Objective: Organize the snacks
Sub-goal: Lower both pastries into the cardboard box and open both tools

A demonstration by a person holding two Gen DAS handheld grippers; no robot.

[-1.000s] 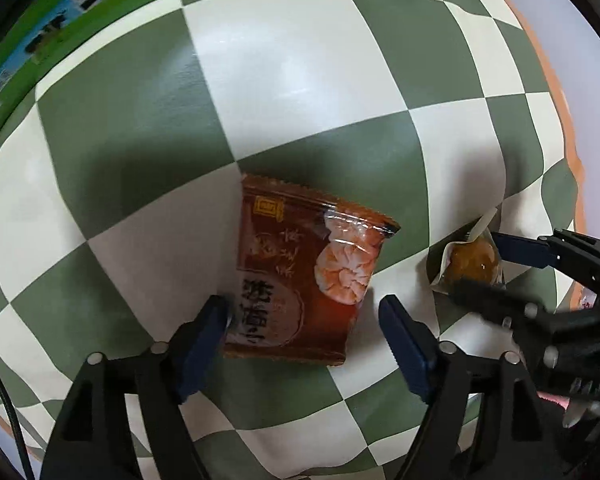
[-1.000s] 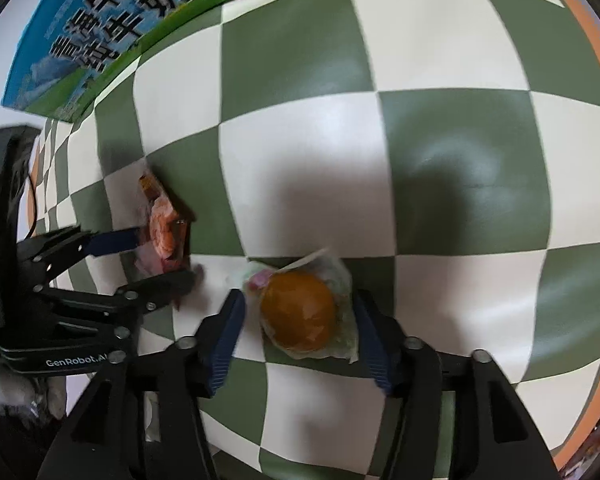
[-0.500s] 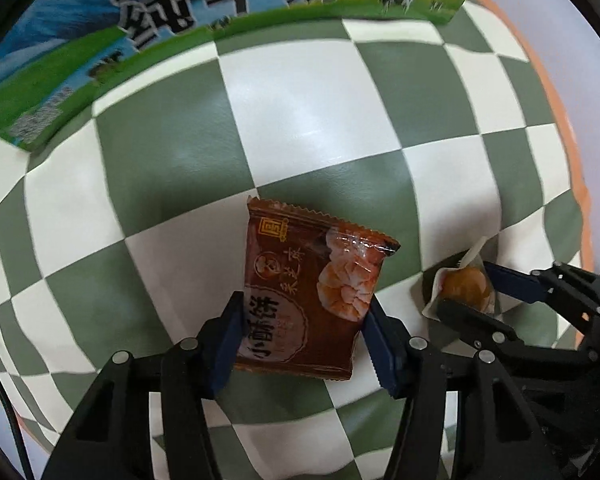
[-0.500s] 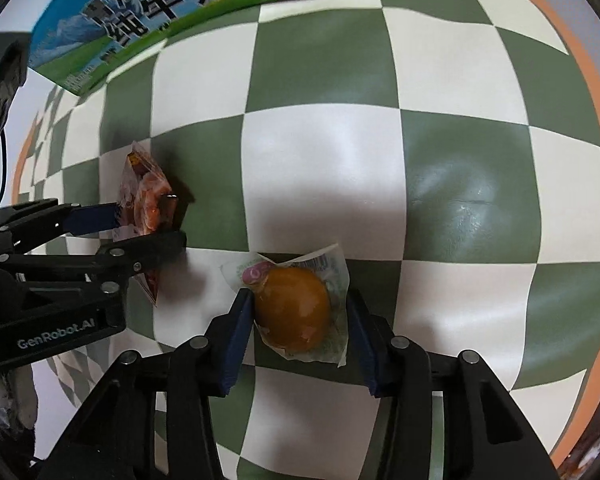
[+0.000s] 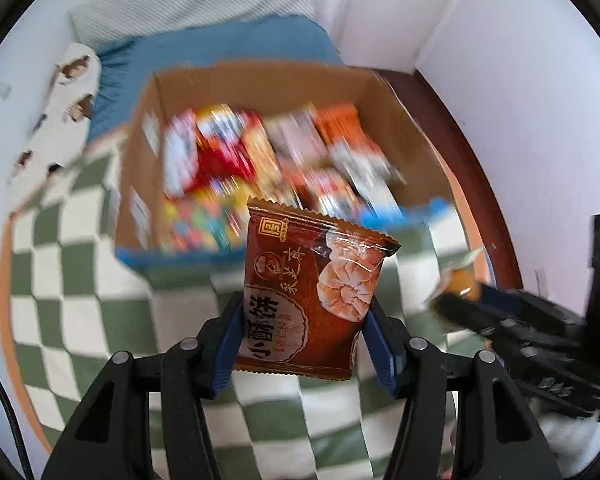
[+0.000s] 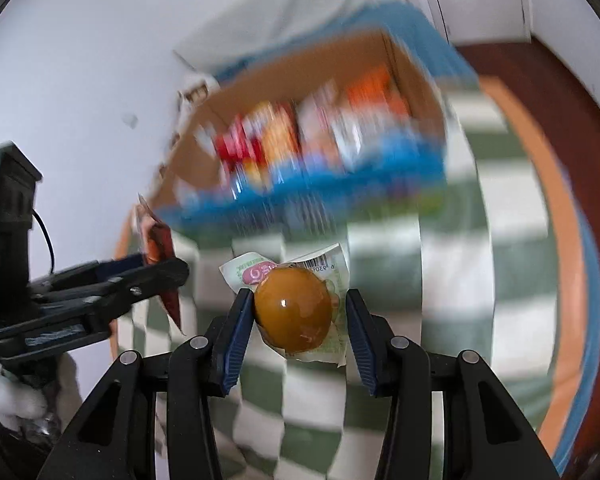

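Note:
My left gripper [image 5: 302,340] is shut on a brown pastry packet [image 5: 308,292] and holds it upright above the green-and-white checkered mat [image 5: 80,320]. My right gripper [image 6: 296,320] is shut on a clear-wrapped brown braised egg [image 6: 294,314], also lifted off the mat. Each gripper shows in the other's view: the right one with the egg at the right [image 5: 460,284], the left one with the packet at the left [image 6: 160,248]. An open cardboard box [image 5: 260,84] full of several colourful snack packs stands ahead, blurred.
The box [image 6: 300,64] sits at the mat's far end. Behind it are a blue bed cover [image 5: 228,44] and a white patterned pillow [image 5: 60,112]. White walls and a dark wooden edge [image 5: 460,128] run along the right.
Both grippers closed on their snacks, lifted them off the mat and tilted up, so the snack box and the room came into view. The background is motion-blurred.

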